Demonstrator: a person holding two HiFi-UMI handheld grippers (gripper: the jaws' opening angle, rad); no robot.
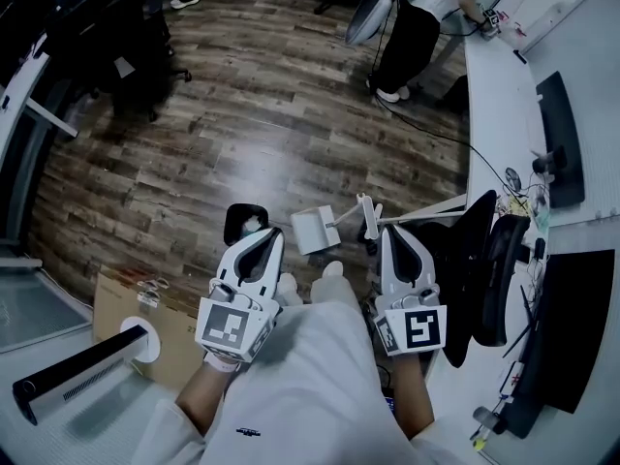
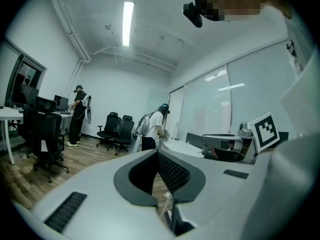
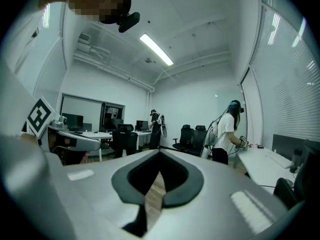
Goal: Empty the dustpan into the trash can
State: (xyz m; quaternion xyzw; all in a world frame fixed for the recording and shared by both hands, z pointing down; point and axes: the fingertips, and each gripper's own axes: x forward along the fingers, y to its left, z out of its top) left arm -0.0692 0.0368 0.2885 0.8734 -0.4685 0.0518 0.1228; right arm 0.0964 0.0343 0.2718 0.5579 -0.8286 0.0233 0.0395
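A white dustpan (image 1: pixel 312 231) lies on the wooden floor just in front of my feet, its handle (image 1: pixel 351 216) reaching to the right. A small black trash can (image 1: pixel 244 221) stands on the floor left of it. My left gripper (image 1: pixel 268 236) is held up over the spot between can and dustpan, jaws shut and empty. My right gripper (image 1: pixel 394 232) is raised right of the dustpan handle, also shut with nothing in it. In the left gripper view the left gripper (image 2: pixel 157 153) points across the room. The right gripper (image 3: pixel 160 153) in its own view does the same.
A flat cardboard box (image 1: pixel 179 329) lies at my left foot, with a white and black appliance (image 1: pixel 77 376) beside it. A black office chair (image 1: pixel 481 274) and a long white desk (image 1: pixel 499 114) stand on the right. A person (image 1: pixel 412 27) stands far ahead; a cable (image 1: pixel 426 129) crosses the floor.
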